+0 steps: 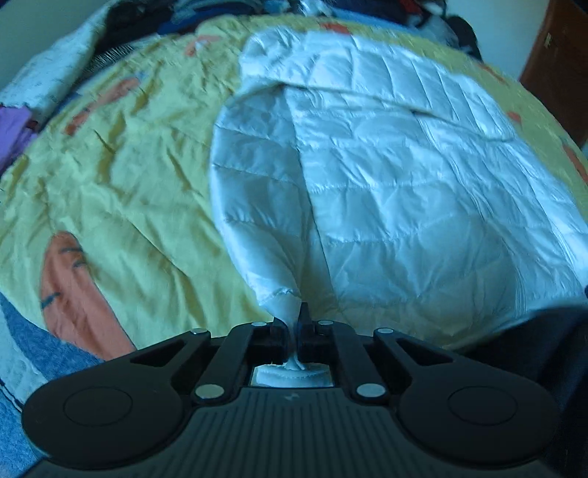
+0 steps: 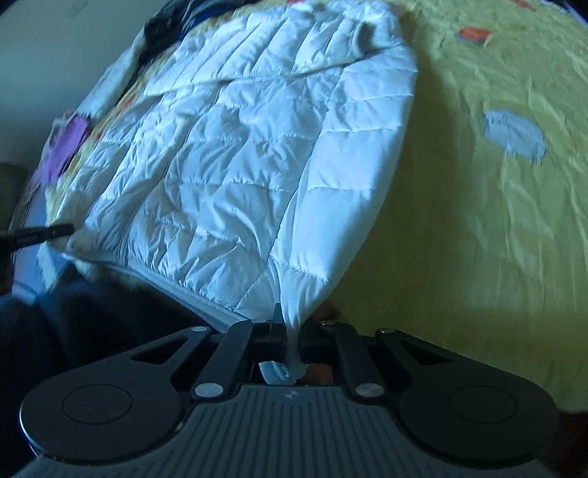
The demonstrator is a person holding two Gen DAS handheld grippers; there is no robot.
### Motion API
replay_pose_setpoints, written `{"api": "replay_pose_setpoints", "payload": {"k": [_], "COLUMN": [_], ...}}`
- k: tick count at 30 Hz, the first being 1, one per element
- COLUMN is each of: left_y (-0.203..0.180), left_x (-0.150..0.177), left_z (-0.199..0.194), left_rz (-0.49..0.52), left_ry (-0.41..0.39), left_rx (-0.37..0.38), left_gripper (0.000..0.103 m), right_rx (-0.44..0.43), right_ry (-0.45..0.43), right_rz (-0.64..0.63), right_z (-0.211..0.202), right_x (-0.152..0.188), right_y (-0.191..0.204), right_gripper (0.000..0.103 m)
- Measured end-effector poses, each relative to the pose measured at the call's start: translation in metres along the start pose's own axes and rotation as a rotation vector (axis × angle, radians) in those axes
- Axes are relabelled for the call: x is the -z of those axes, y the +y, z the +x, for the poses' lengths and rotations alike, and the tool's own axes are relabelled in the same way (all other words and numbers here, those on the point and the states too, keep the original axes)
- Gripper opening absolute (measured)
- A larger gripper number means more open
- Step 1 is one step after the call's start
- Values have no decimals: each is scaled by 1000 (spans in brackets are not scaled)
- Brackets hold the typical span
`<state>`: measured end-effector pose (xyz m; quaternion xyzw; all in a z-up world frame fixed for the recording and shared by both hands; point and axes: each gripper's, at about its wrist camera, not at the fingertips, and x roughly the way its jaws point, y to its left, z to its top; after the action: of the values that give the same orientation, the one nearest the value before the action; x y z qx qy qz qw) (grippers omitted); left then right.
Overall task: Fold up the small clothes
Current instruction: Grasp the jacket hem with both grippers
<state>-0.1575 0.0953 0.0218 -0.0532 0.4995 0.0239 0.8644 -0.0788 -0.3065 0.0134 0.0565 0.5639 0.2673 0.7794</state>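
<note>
A small white quilted jacket (image 1: 386, 176) lies spread on a yellow bedspread (image 1: 121, 176). My left gripper (image 1: 293, 327) is shut on the jacket's near left hem corner, and the pinched cloth is drawn up into a peak between the fingers. In the right wrist view the same jacket (image 2: 228, 165) stretches away to the upper left. My right gripper (image 2: 290, 331) is shut on its near right hem corner, a strip of white cloth running down between the fingers. A dark tip of the left gripper (image 2: 40, 235) shows at the jacket's far corner.
The bedspread (image 2: 477, 220) has orange carrot shapes (image 1: 73, 290) and a grey patch (image 2: 514, 138). A heap of dark and mixed clothes (image 1: 165, 18) lies at the far end of the bed. A purple cloth (image 1: 14, 128) sits at the left. A brown door (image 1: 558, 73) stands at the right.
</note>
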Motion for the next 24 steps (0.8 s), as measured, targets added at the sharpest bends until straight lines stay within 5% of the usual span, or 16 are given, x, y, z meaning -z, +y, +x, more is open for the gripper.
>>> {"api": "replay_pose_setpoints", "payload": {"k": [5, 11, 16, 24], "left_y": [11, 21, 22, -8], "left_x": [-33, -109, -187, -293], "left_z": [-6, -11, 19, 78], "left_rz": [-61, -104, -102, 35], "left_ry": [-63, -205, -259, -304], "left_rx": [71, 156, 88, -58], "left_gripper": [5, 5, 5, 4], "right_rx": [-98, -217, -236, -98], "right_ry": [-68, -253, -328, -288], "right_rz": [98, 157, 205, 72], "right_z": [-14, -41, -33, 16], "right_x": [-15, -79, -153, -286], "right_y": [-10, -36, -69, -72], "right_gripper": [10, 10, 10, 10]}}
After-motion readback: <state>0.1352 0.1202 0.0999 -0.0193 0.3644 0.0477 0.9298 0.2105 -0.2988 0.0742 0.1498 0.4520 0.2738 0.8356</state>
